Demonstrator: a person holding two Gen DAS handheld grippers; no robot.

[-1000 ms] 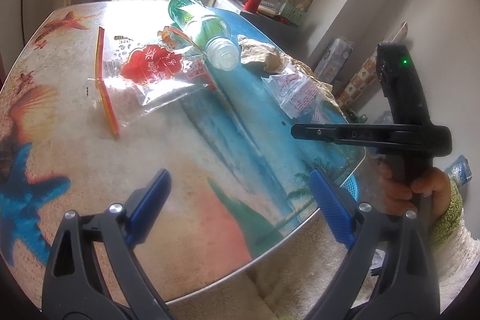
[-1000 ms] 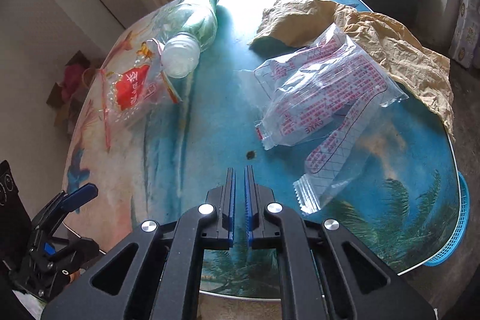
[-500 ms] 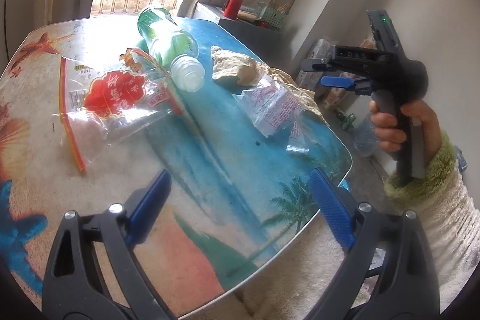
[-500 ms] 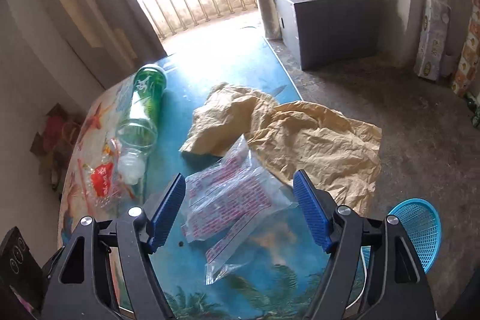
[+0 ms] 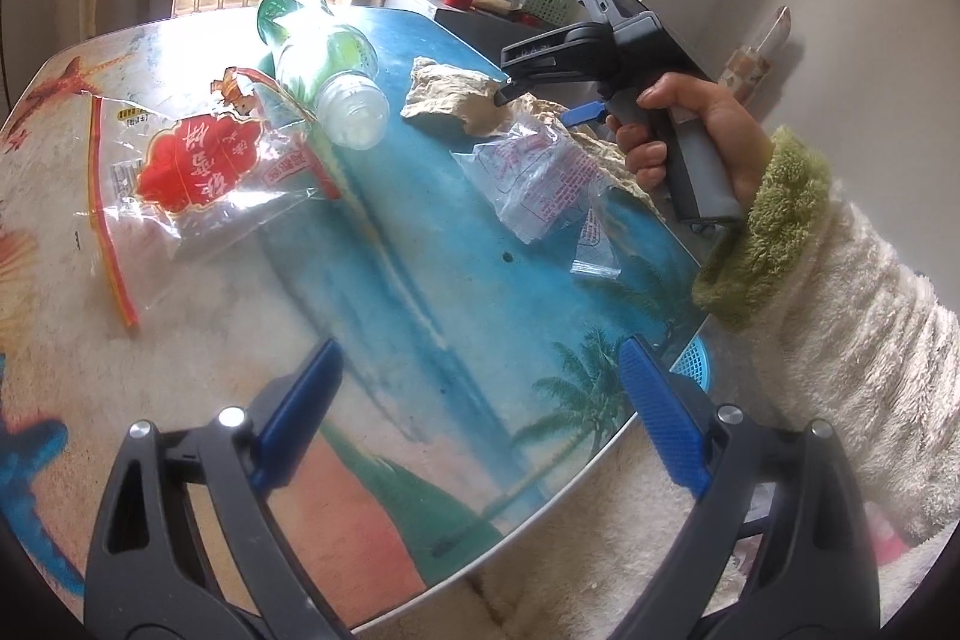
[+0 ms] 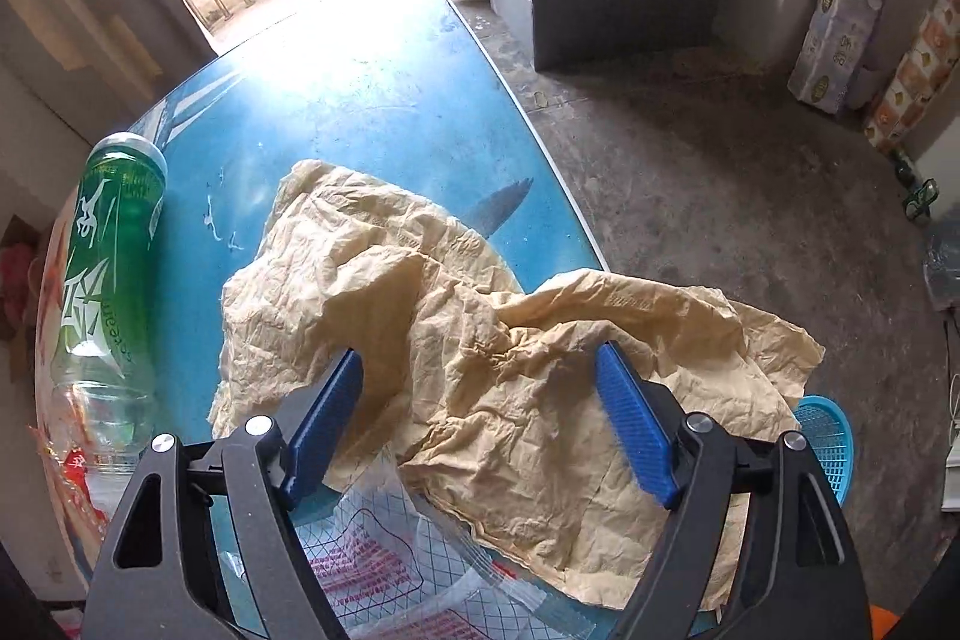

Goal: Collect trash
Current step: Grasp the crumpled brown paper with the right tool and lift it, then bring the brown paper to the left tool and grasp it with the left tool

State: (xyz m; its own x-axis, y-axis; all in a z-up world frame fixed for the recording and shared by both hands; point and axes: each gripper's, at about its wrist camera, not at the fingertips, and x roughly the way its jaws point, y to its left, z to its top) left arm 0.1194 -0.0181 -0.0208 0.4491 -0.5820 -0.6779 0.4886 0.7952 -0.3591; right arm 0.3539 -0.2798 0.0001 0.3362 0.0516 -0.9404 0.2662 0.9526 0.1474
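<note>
Lying on its side on the bench [image 5: 420,292], the green-labelled plastic bottle [image 5: 318,58] has its long axis running from the window side toward the near edge, with the capless mouth pointing to the near side; in the right wrist view the same bottle [image 6: 108,274] shows white stylised writing on the label that I cannot read. Just beside the bottle mouth, on the side away from the paper, lies a clear bag with a red emblem [image 5: 198,160]; its characters are visible but mirrored and unclear. On the other side of the bottle lies the crumpled brown paper [image 6: 480,340], which hangs partly over the bench edge, and nearer than the bottle a clear wrapper with red print [image 5: 540,178] lies partly under that paper. The right tongs [image 6: 480,418] are released, and the jaws have just been closing a little; they straddle a raised fold of the paper, and the pads do not press on it. The left tongs [image 5: 480,412] stand wide open over bare bench, well apart from the bottle, holding nothing. A blue basket [image 6: 825,442] sits below the bench edge, beyond the paper from the bottle.
</note>
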